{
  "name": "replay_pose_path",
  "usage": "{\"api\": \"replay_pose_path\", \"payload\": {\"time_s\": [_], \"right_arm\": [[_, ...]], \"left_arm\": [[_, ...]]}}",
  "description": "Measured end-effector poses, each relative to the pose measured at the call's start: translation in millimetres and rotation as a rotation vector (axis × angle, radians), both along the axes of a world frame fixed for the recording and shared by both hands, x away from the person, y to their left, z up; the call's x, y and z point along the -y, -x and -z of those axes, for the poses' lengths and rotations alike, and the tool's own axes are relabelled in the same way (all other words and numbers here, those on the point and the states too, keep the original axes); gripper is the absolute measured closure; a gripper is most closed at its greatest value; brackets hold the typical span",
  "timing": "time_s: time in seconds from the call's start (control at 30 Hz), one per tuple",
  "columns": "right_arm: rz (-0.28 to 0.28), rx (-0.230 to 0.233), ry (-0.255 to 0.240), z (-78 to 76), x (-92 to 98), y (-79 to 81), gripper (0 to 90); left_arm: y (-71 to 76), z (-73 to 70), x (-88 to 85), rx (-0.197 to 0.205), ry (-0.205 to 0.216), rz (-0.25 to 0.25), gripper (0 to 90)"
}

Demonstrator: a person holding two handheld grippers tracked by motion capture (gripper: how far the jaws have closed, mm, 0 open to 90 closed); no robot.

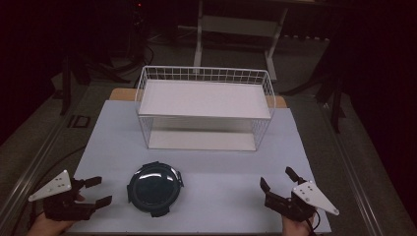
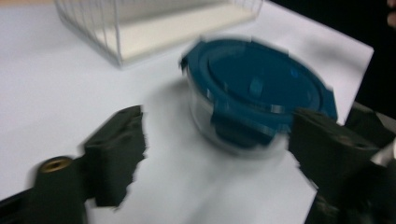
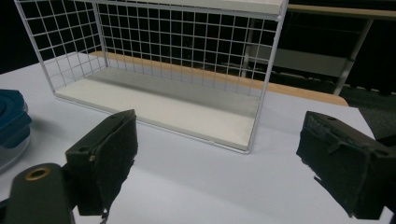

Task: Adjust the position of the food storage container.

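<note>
A round clear container with a dark blue clip-on lid [image 1: 154, 188] sits on the white tabletop [image 1: 221, 201] near the front, left of centre. My left gripper [image 1: 103, 190] is level just to its left, open, jaws pointing at it. In the left gripper view the container [image 2: 257, 88] lies just beyond the spread jaws of that gripper [image 2: 217, 140], blurred, not between the pads. My right gripper [image 1: 276, 177] rests open at the front right, with nothing in it. Its own view [image 3: 219, 135] looks at the wire rack, with the container's edge [image 3: 11, 126] at the far left.
A white wire rack [image 1: 204, 117] with a lower and an upper shelf stands at the back middle of the table, open toward the front. It appears as the rack corner [image 2: 116, 42] and rack side [image 3: 268, 70] in the gripper views. Dark floor and stands surround the table.
</note>
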State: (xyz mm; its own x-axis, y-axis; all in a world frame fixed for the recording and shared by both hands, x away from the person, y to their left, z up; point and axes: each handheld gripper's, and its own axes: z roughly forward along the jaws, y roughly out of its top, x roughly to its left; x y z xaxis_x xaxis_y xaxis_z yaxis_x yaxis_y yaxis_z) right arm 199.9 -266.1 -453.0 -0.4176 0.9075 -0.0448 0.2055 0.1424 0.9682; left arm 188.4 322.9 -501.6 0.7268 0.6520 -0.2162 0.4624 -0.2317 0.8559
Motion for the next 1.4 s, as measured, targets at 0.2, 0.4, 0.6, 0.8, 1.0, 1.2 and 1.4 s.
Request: {"api": "replay_pose_path", "payload": {"time_s": [0.2, 0.4, 0.6, 0.8, 1.0, 1.2, 1.4], "right_arm": [[-0.03, 0.011, -0.013, 1.2, 1.6, -1.4, 11.8], [-0.041, -0.005, 0.0, 3.2, 0.9, -3.6, 11.8], [-0.036, -0.018, 0.004, 4.1, 1.6, -4.8, 11.8], [-0.037, -0.025, 0.005, 4.3, 1.6, -4.8, 11.8], [-0.042, -0.028, 0.0, 4.5, 2.6, -5.1, 11.8], [-0.055, -0.029, 0.004, 4.8, 2.1, -5.6, 11.8], [-0.06, -0.028, 0.003, 4.5, 1.8, -5.7, 11.8]], "left_arm": [[-3.0, 11.6, 4.7, -0.065, -0.021, 0.041, 58.8], [-7.4, 16.3, 18.5, -0.09, -0.081, 0.079, 86.8], [-10.4, 14.4, 29.0, -0.09, -0.11, 0.104, 89.7], [-15.7, 11.6, 32.3, -0.099, -0.122, 0.095, 89.7], [-18.8, 14.1, 41.9, -0.125, -0.165, 0.115, 89.7], [-22.5, 14.9, 45.1, -0.135, -0.179, 0.115, 89.7], [-31.9, 14.2, 51.0, -0.137, -0.186, 0.116, 89.7]]}}
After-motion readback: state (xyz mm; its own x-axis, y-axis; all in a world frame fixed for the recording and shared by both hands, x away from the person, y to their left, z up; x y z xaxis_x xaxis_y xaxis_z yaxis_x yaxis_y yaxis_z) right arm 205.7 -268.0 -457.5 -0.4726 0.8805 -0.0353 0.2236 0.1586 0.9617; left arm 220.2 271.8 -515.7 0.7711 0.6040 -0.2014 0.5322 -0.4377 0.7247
